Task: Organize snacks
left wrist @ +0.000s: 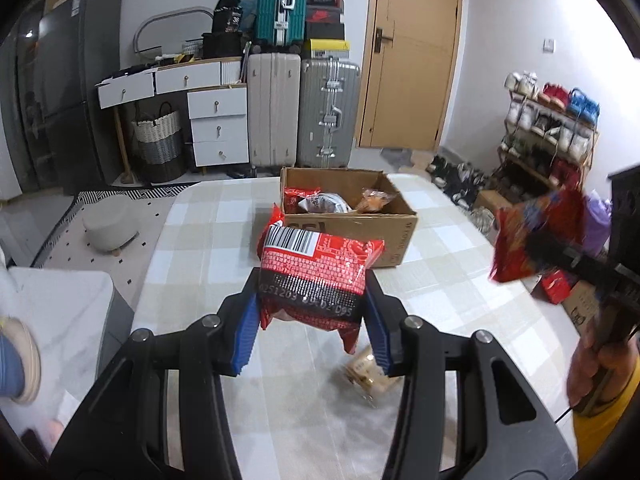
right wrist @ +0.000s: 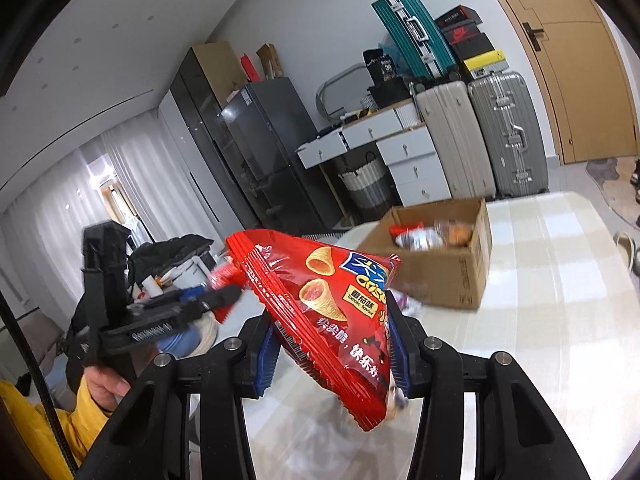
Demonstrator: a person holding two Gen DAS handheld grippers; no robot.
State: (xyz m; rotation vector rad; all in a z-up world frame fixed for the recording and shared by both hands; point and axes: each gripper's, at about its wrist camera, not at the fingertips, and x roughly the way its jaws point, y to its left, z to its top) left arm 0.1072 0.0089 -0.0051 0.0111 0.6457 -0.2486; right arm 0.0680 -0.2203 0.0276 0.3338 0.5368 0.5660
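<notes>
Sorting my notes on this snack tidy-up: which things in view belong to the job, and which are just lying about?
Job:
barcode packet, in left claw
cone-snack bag, in right claw
box
small packet on table

Lying about:
suitcases
drawers
shoe rack

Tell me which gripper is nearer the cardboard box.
Left, apparently. The left gripper holds its red packet just short of the cardboard box; the right gripper, holding a red chip bag, hangs off to the side.

Home living space: stacked suitcases [left wrist: 276, 112], shoe rack [left wrist: 548, 128], fridge [right wrist: 256, 148], drawers [left wrist: 218, 128], curtains [right wrist: 60, 208].
</notes>
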